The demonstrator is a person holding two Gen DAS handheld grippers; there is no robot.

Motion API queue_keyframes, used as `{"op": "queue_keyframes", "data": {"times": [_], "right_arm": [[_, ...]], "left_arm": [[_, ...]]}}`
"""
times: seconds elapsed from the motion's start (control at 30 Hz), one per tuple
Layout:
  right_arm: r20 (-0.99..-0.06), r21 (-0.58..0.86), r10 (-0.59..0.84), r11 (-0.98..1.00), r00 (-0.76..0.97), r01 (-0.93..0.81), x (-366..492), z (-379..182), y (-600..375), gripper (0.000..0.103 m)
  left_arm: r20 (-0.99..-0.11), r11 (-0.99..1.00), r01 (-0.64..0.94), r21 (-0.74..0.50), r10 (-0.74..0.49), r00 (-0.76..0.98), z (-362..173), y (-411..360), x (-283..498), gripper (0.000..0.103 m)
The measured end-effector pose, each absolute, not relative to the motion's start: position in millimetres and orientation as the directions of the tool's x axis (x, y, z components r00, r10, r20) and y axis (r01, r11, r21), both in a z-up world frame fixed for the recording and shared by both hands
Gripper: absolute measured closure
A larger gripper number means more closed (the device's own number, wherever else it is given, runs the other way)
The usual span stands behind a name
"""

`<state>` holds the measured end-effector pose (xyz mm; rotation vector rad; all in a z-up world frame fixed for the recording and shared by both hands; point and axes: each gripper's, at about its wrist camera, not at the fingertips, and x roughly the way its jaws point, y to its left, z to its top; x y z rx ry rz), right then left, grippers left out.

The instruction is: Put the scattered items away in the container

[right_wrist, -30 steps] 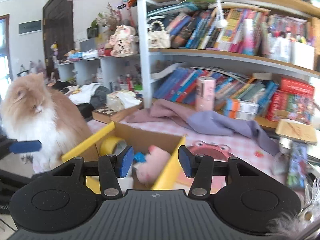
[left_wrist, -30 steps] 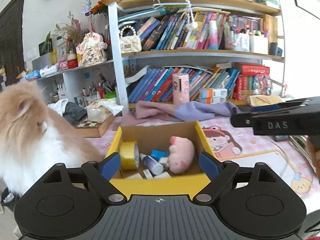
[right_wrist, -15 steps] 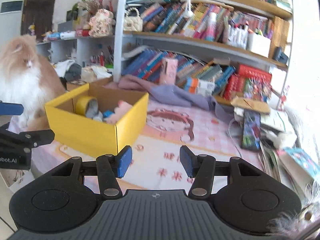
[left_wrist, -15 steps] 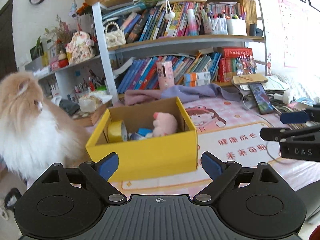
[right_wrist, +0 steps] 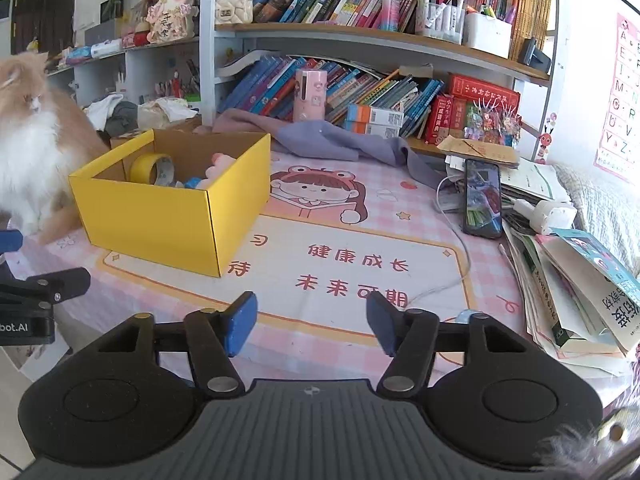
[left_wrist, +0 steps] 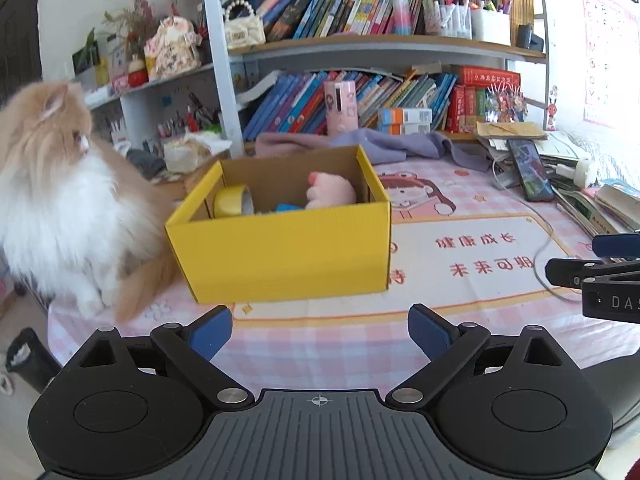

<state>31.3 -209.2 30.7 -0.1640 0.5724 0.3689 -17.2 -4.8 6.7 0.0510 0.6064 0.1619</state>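
**Box loaded, both grippers clear of it: check for stragglers before calling it done**

Yellow box (left_wrist: 280, 248) sits left of centre in the left wrist view, on the pink printed mat (right_wrist: 360, 240) covering the counter. Inside: a yellow tape roll (left_wrist: 232, 202) against the left wall, a pink plush toy (left_wrist: 330, 192) toward the right, something small and blue (left_wrist: 288, 208) between them, mostly hidden by the front wall.

Left gripper (left_wrist: 320, 330) is low in frame, short of the box; jaws very wide and opening, nothing between them. Right gripper (right_wrist: 312, 322) is over bare mat, box at upper left of its view; jaws about half apart and opening, empty.

Judgement: the collecting looks finished or close to it. The mat around the box appears bare. To do this step well, scan the mat's right edge, where a phone (right_wrist: 482, 198), cable and stacked books (right_wrist: 572, 280) lie; whether those count as scattered items I cannot tell.

A long-haired cat (left_wrist: 60, 192) sits touching the box's left side. Keep any reach slow there.
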Motion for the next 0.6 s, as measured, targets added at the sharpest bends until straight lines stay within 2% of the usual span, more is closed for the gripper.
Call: {"op": "queue_keyframes", "data": {"times": [0.03, 0.1, 0.2, 0.4, 0.6], "right_arm": [[-0.555, -0.049, 0.296, 0.921, 0.778, -0.385, 31, 31, -210, 0.038], [-0.555, -0.046, 0.3, 0.92, 0.776, -0.388, 31, 30, -211, 0.029], [-0.558, -0.034, 0.308, 0.92, 0.771, -0.391, 30, 30, -212, 0.021], [-0.558, -0.068, 0.292, 0.917, 0.777, -0.393, 24, 28, -212, 0.002], [-0.578, -0.065, 0.27, 0.925, 0.77, -0.373, 24, 23, -222, 0.0]], "left_arm": [[-0.566, 0.987, -0.135, 0.091, 0.163, 0.808, 6, -5, -17, 0.006], [-0.564, 0.985, -0.136, 0.103, 0.171, 0.808, 5, -8, -18, 0.005], [-0.559, 0.983, -0.136, 0.124, 0.182, 0.809, 6, -13, -18, 0.001], [-0.578, 0.975, -0.168, 0.147, 0.223, 0.785, 4, -19, -16, 0.0], [-0.593, 0.976, -0.156, 0.152, 0.216, 0.775, 3, -28, -17, 0.0]]}}
